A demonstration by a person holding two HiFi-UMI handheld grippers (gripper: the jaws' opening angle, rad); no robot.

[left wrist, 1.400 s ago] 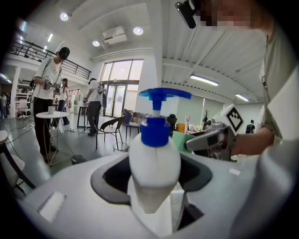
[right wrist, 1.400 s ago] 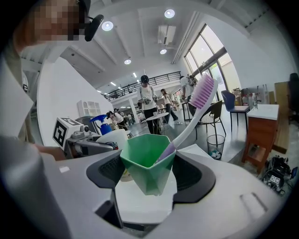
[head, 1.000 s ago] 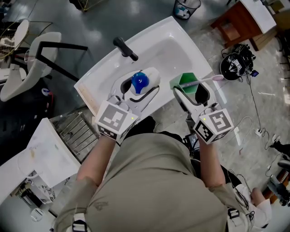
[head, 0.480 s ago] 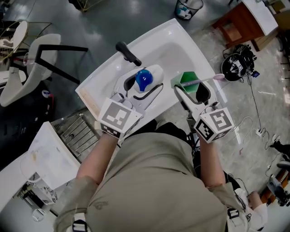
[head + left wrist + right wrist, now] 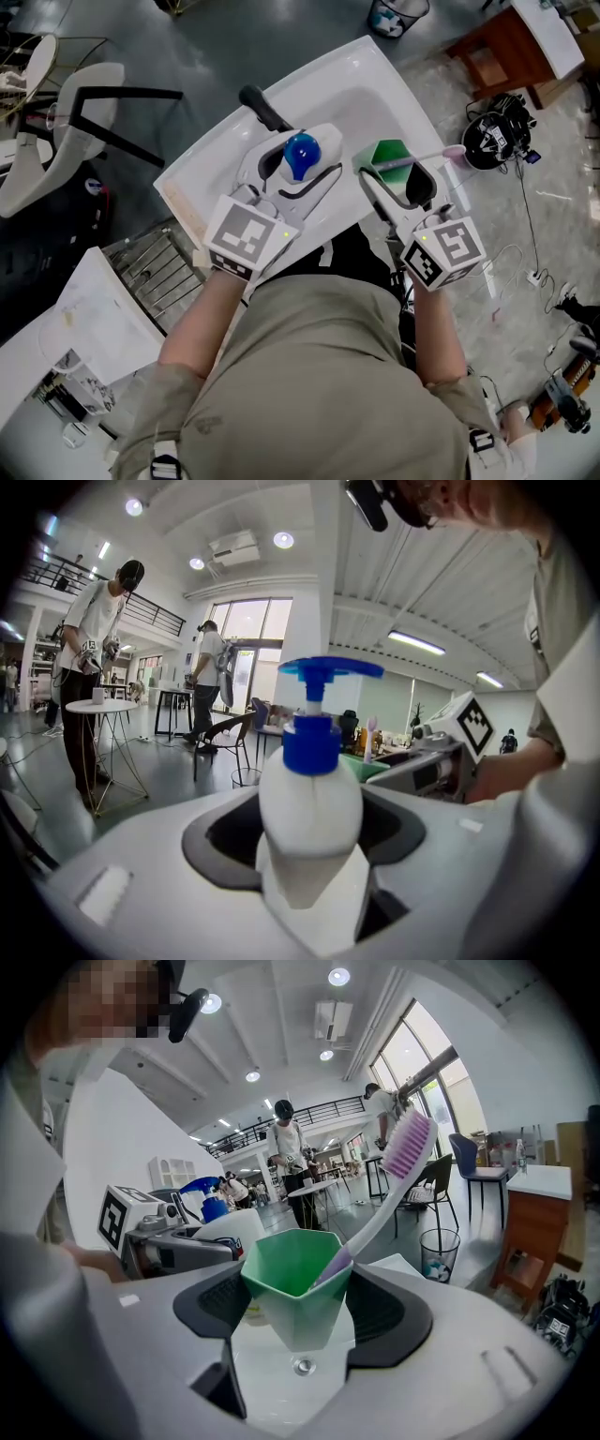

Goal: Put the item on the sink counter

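Observation:
My left gripper (image 5: 298, 178) is shut on a white pump bottle (image 5: 301, 157) with a blue pump head, held upright over the white sink (image 5: 366, 66). In the left gripper view the pump bottle (image 5: 309, 803) stands between the jaws. My right gripper (image 5: 397, 180) is shut on a green cup (image 5: 386, 159) holding a lilac toothbrush (image 5: 441, 159), over the sink's front right part. The right gripper view shows the green cup (image 5: 292, 1283) clamped between the jaws, the toothbrush (image 5: 398, 1171) leaning out to the right, and the sink drain (image 5: 301, 1366) below.
A black faucet (image 5: 262, 108) stands at the sink's back left. A wire rack (image 5: 155, 272) sits left of the sink, a white chair (image 5: 66, 141) farther left. A waste bin (image 5: 397, 16) and a wooden table (image 5: 511, 42) stand beyond. Cables lie on the floor at right.
Both grippers have moved a little forward over the sink, carrying the pump bottle and the green cup; the left one has advanced more, toward the faucet.

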